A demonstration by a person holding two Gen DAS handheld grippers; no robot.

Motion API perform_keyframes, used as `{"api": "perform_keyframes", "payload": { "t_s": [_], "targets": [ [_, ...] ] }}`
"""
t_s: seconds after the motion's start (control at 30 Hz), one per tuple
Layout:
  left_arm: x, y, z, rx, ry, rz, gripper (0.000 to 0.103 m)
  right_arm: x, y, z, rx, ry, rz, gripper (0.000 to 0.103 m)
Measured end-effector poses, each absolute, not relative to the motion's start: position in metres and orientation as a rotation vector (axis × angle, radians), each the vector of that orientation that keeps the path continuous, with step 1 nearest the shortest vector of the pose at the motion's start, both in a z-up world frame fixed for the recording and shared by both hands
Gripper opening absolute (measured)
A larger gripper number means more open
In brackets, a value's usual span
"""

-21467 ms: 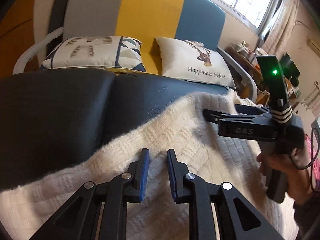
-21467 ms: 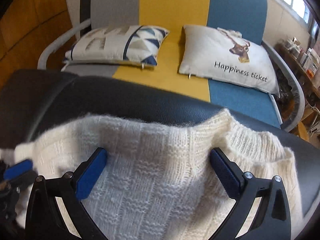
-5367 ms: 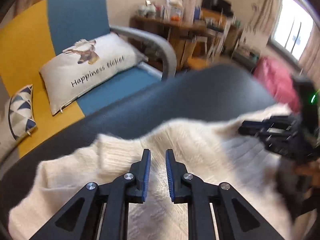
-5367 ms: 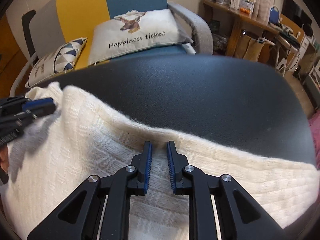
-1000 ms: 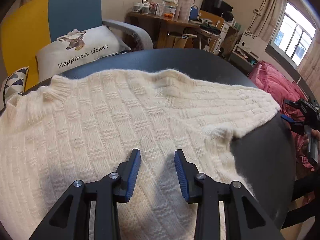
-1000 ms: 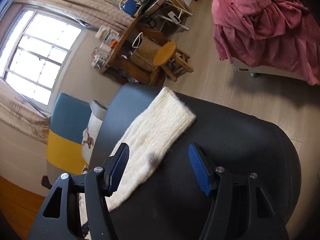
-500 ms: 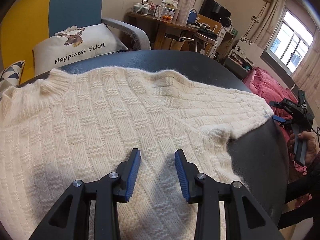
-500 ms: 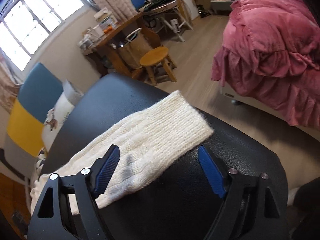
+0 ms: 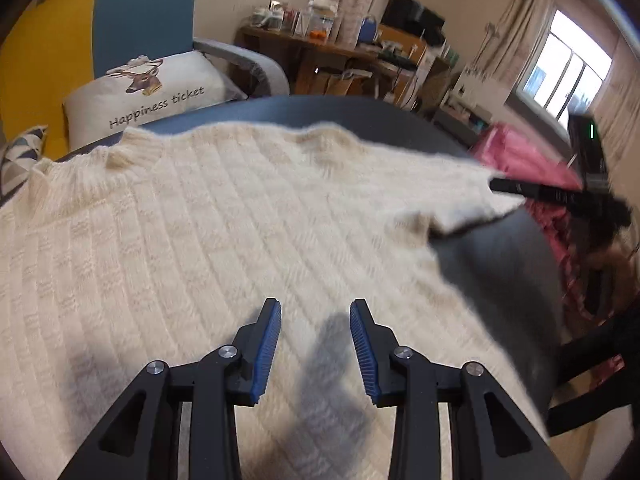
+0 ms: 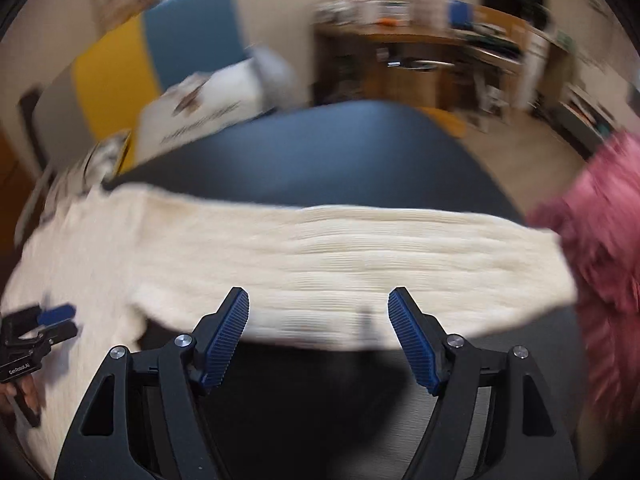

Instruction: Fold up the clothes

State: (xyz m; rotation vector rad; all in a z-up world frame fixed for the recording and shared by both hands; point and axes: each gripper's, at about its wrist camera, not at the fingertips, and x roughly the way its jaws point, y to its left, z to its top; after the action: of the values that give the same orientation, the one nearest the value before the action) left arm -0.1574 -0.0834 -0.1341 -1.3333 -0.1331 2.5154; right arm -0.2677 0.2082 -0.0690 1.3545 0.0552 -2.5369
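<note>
A cream knitted sweater (image 9: 200, 220) lies spread flat on the dark round table (image 9: 492, 264), its collar at the far left. My left gripper (image 9: 315, 320) hovers open just above the sweater's body, with nothing between its blue pads. One sleeve (image 10: 320, 256) stretches across the right wrist view, which is blurred by motion. My right gripper (image 10: 319, 308) stands wide open over the sleeve's near edge and holds nothing. In the left wrist view the right gripper (image 9: 504, 187) shows as a dark blur at the sleeve's cuff. The left gripper (image 10: 52, 320) sits at the left edge of the right wrist view.
Behind the table stands a yellow and blue sofa with a white "Happiness ticket" cushion (image 9: 148, 96). A cluttered wooden desk (image 9: 340, 52) lines the back wall. Pink bedding (image 10: 600, 240) lies close to the table's right end. Bare table top (image 10: 320, 152) shows beyond the sleeve.
My right gripper has rolled and swung from the table's end to the near side of the sleeve, its jaws a little wider. The left gripper has shifted slightly over the sweater.
</note>
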Motion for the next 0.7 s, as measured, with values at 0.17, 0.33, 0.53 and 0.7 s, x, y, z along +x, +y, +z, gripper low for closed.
{"api": "perform_keyframes", "payload": {
  "t_s": [0.17, 0.33, 0.53, 0.7],
  "targets": [
    [-0.143, -0.096, -0.125, -1.334, -0.211, 2.554, 0.036, -0.290, 0.160, -0.110, 1.517, 0.295, -2.490, 0.077],
    [-0.088, -0.112, -0.094, -1.174, -0.183, 2.647, 0.036, -0.262, 0.142, -0.082, 1.417, 0.270, -2.464, 0.077],
    [-0.029, -0.151, -0.111, -1.241, -0.232, 2.787, 0.036, -0.198, 0.069, -0.079, 1.262, 0.537, -2.273, 0.075],
    [-0.001, -0.174, -0.141, -1.280, -0.436, 2.779, 0.035, -0.207, 0.057, -0.113, 1.327, 0.738, -2.352, 0.075]
  ]
}}
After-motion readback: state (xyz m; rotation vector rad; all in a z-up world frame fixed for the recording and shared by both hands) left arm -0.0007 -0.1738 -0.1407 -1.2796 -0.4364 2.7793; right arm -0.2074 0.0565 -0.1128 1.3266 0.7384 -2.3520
